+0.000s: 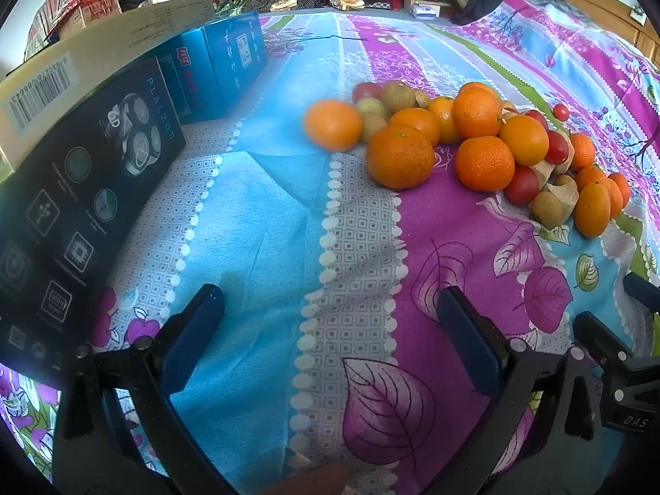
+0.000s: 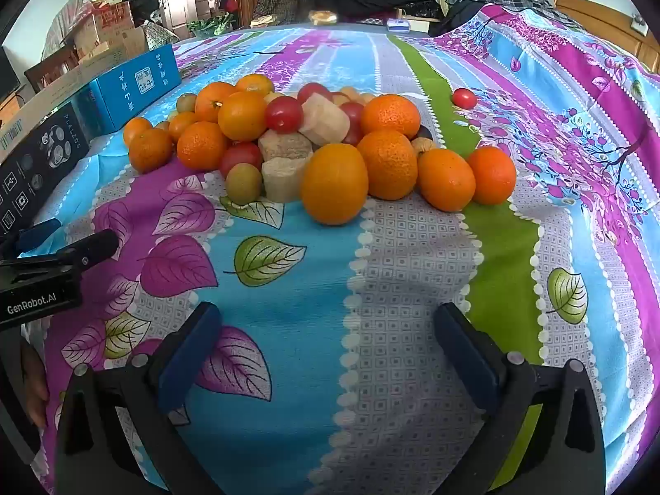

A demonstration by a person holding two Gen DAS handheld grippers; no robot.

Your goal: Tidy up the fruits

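Fruit lies heaped in 1 mixed pile (image 2: 313, 144) on the surface, which is covered by a cloth (image 2: 412, 288) striped in blue, purple, grey and green with leaf prints. My right hand-held gripper (image 2: 326, 350) hovers low over the cloth on the near side of the pile, its 2 blue-padded fingers (image 2: 187, 354) spread wide with nothing between them. My left hand-held gripper (image 1: 330, 338) is spread the same way and holds nothing; it sits further left, so the pile appears ahead and to the right in its view.

In the right view, the nearest piece is a smooth orange fruit (image 2: 334, 183) at the front of the pile. Just right of it sit 2 dimpled mandarins (image 2: 387, 163), 1 behind the other, then 2 more orange fruits (image 2: 447, 179) at the right end. Left of centre, 3 pale beige chunks (image 2: 284, 177) are stacked against each other, with a small green-brown fruit (image 2: 243, 183) touching the lowest. Red cherry tomatoes (image 2: 284, 114) rest on top and among the oranges. More mandarins (image 2: 202, 146) fill the left end.

A single cherry tomato (image 2: 464, 98) lies apart on the green stripe, far right of the heap.

Along the left edge of the surface stand a black box (image 1: 82, 189) printed with a shaver and icons, and beyond it a blue box (image 1: 231, 62). Behind them leans a brown carton (image 1: 62, 74) with a barcode label.
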